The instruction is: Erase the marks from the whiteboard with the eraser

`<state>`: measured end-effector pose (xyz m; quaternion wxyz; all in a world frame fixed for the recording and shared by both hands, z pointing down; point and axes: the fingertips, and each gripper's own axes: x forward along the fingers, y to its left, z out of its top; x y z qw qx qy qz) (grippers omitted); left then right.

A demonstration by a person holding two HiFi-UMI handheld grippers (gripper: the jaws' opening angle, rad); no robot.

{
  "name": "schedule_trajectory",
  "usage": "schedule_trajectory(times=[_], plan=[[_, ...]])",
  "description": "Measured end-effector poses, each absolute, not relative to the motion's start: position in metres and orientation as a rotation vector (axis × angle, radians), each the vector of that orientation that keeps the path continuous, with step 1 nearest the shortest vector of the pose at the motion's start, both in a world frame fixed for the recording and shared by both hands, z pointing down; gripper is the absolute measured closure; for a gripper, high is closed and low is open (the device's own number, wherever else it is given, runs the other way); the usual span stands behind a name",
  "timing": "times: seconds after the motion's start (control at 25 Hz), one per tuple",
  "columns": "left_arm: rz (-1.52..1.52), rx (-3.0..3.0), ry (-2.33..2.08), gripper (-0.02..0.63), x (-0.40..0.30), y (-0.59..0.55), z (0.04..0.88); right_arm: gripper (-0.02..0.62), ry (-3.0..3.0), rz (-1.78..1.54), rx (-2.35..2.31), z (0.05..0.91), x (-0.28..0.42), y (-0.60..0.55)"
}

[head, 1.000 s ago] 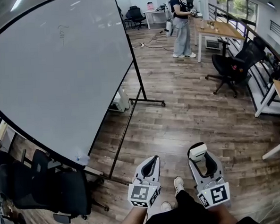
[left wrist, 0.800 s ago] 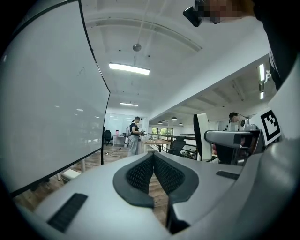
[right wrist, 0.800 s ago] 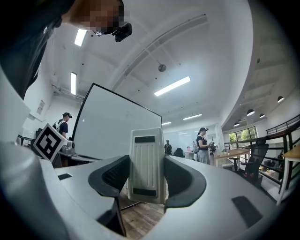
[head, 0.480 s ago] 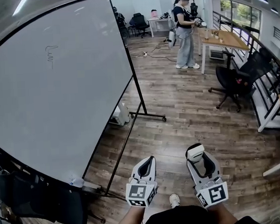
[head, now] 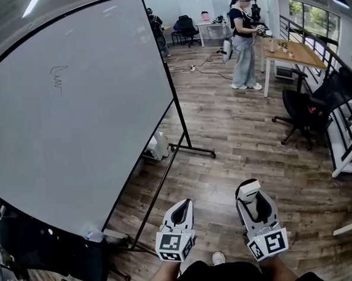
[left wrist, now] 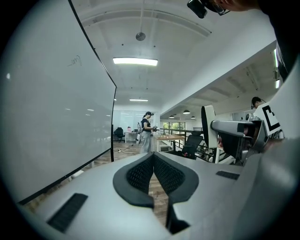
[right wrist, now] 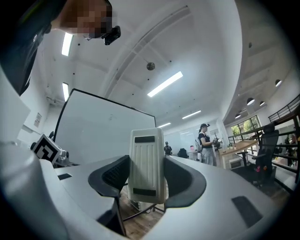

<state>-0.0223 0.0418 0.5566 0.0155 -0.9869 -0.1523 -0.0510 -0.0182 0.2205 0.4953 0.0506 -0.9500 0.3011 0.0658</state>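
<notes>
A large whiteboard on a black wheeled stand fills the left of the head view. A small scribbled mark sits in its upper left part; the same mark shows faintly in the left gripper view. My right gripper is shut on a white ribbed eraser, which also shows as a pale block, the eraser, at its tip. My left gripper is shut with nothing between its pads. Both are held low near my legs, away from the board.
The stand's black legs reach across the wooden floor. A black office chair stands at lower left under the board. A person stands far off by a wooden desk. Another black chair is at right.
The head view has shifted, so the board's mark sits lower and further left. Both grippers stay low in about the same place, the right one still shut on the eraser.
</notes>
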Motion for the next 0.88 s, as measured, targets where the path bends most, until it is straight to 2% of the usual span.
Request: schedule_trajectory(times=[0.28,0.88], plan=[[-0.194,-3.118,-0.355,0.586,0.006,0.005,0.564,0.342,0.985,0.160,-2.861,0.502,0.020,0.193],[-0.050,-3.106,-0.259,0.586,0.134,-0.104,0.527,0.343,1.127,0.243,-2.819,0.465,0.164,0.076]])
